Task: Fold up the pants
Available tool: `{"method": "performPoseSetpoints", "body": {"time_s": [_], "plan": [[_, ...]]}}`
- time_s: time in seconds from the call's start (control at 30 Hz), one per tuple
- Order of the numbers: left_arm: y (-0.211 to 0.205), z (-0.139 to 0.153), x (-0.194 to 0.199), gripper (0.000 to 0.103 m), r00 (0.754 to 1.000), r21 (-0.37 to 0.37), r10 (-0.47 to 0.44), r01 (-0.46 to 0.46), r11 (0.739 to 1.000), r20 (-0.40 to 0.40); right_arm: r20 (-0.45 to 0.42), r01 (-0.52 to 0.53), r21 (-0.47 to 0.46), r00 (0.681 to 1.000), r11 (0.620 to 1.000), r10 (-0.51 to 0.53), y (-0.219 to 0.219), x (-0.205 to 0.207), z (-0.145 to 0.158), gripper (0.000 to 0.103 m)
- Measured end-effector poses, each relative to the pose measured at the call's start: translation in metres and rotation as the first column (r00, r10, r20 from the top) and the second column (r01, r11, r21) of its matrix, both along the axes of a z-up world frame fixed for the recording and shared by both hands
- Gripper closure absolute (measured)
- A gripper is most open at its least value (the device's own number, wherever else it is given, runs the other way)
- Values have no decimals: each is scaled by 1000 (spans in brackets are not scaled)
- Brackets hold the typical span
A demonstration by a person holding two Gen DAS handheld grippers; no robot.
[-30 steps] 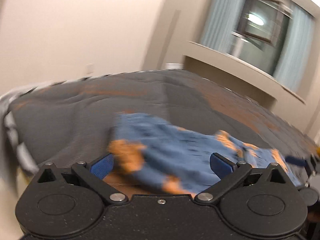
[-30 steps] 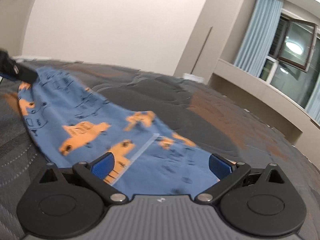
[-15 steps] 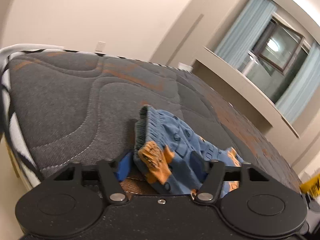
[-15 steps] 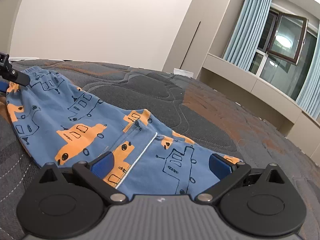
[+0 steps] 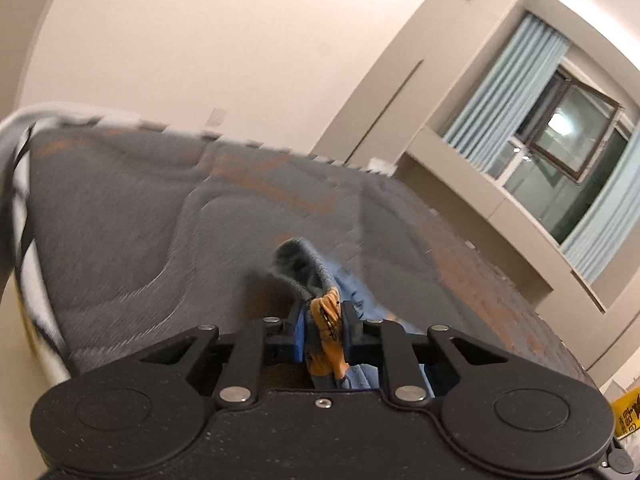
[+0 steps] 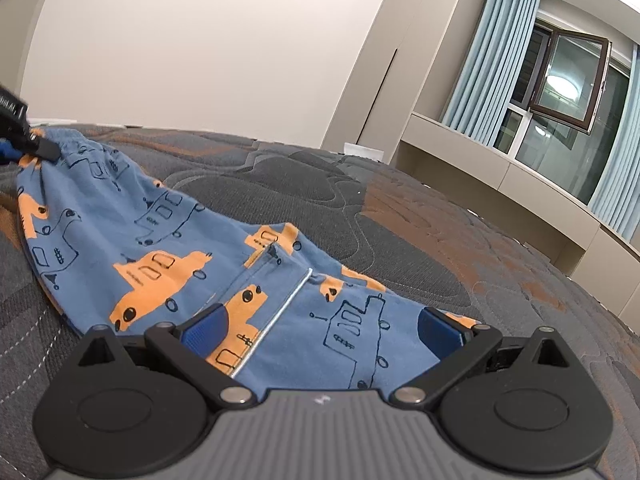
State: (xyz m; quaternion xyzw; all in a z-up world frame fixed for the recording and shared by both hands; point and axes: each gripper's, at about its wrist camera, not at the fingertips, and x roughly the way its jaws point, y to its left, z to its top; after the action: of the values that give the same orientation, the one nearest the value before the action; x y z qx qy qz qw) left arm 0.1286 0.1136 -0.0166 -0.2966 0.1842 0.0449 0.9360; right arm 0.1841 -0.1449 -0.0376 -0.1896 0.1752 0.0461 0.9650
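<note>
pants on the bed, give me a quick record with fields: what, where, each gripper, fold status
what: blue pants with orange and outlined vehicle prints
where: spread on the grey quilted mattress
left gripper: shut on the pants at the gathered waistband end
right gripper: open, fingers either side of the other end of the cloth
fold status: not folded yet, pants lie stretched out
background: window with light blue curtains

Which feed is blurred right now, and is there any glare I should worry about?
Left wrist: motion blur smears the mattress and waistband; the left gripper shut on the pants stays sharp. Right wrist: crisp, the pants' print readable between the open right gripper. Both: fisheye bending, lamp reflection in the window, no glare on the fabric.
</note>
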Motion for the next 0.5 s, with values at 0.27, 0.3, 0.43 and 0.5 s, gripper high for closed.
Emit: {"method": "performPoseSetpoints", "body": {"time_s": [0.27,0.3,0.43,0.5], "plan": [[-69,58,17,85,977,158,-187,170,973,104,77,17,77,997,997,-23,-48,-15,22,0],[-82,63,20,85,969,179,-219,197,964,112,80,35,81,996,996,-42,-59,-17,23,0],[-142,74,30,84,930,263,-349,309,914,118,59,121,136,990,983,-130,-111,-23,24,0],[-171,75,36,84,909,292,-405,361,886,103,42,159,167,985,973,-168,-132,-26,22,0]]}}
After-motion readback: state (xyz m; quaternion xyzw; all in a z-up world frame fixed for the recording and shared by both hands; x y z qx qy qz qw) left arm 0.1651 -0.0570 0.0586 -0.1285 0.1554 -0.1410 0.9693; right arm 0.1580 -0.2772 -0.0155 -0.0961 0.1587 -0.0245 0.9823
